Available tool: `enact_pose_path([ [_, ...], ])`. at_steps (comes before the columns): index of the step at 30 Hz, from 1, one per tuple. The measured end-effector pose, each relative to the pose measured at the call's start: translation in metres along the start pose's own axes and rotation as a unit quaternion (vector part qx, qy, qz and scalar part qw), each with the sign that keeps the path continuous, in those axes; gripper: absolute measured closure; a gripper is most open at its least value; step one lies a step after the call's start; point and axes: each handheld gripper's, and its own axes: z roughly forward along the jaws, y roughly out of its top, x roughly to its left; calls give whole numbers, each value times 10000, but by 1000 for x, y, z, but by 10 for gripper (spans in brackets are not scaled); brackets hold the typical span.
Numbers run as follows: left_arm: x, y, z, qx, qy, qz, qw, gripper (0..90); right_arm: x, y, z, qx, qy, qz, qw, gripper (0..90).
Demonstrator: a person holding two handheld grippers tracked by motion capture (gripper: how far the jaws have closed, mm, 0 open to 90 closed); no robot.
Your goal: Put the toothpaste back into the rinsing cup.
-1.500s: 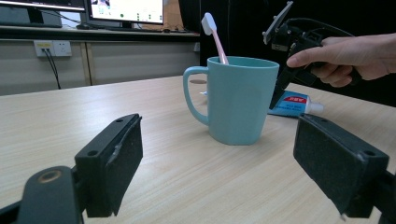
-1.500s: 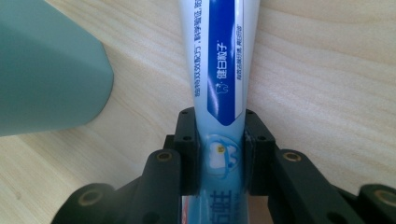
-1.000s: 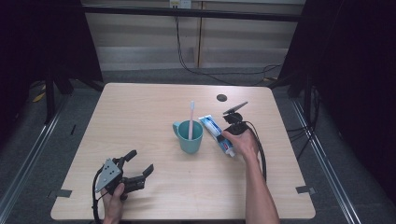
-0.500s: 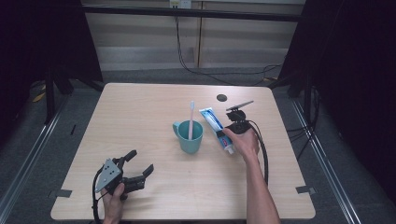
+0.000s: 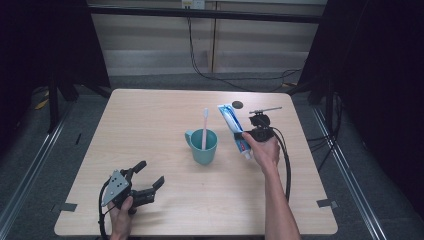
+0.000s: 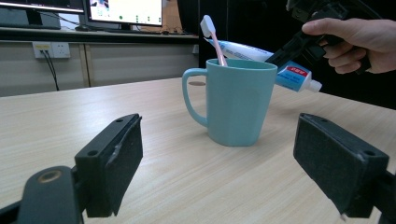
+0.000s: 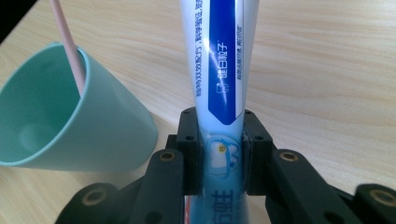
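A teal mug [image 5: 204,146] stands mid-table with a pink toothbrush [image 5: 204,128] upright in it; the mug [image 6: 233,102] and brush [image 6: 214,37] also fill the left gripper view. My right gripper [image 5: 243,135] is shut on a blue-and-white toothpaste tube [image 5: 233,125], held in the air just right of the mug, cap end toward the person. In the right gripper view the tube [image 7: 219,60] runs up between the black pads [image 7: 192,144], with the mug [image 7: 70,116] at the left. My left gripper [image 5: 150,177] rests open near the table's front left, nothing between its pads [image 6: 121,154].
A small dark round mark [image 5: 237,104] lies on the table [image 5: 150,115] behind the tube. Black cables [image 5: 286,165] trail from the right gripper along the forearm. Dark curtains flank the table; a wall with cabling stands behind.
The right gripper has lifted the toothpaste tube off the table and carried it slightly up and away beside the mug. The left gripper has stayed where it was.
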Motion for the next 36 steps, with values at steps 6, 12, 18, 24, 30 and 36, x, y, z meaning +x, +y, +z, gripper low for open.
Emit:
enact_pose_path([
  [6,0,0,0,10,14,41,10000,158,-5,-4,-5,-342,129,223,9991,732],
  [12,0,0,0,-2,19,-9,10000,158,-5,-7,-9,-754,83,233,9968,732],
  [18,0,0,0,0,2,6,10000,157,-2,-9,-14,-1164,79,196,9930,732],
  [24,0,0,0,25,2,38,10000,157,2,-10,-20,-1649,228,-21,9860,731],
  [30,0,0,0,5,-2,10,10000,158,5,-10,-24,-1889,316,-178,9813,730],
  [36,0,0,0,1,-5,14,10000,158,7,-12,-27,-2206,384,-259,9743,730],
])
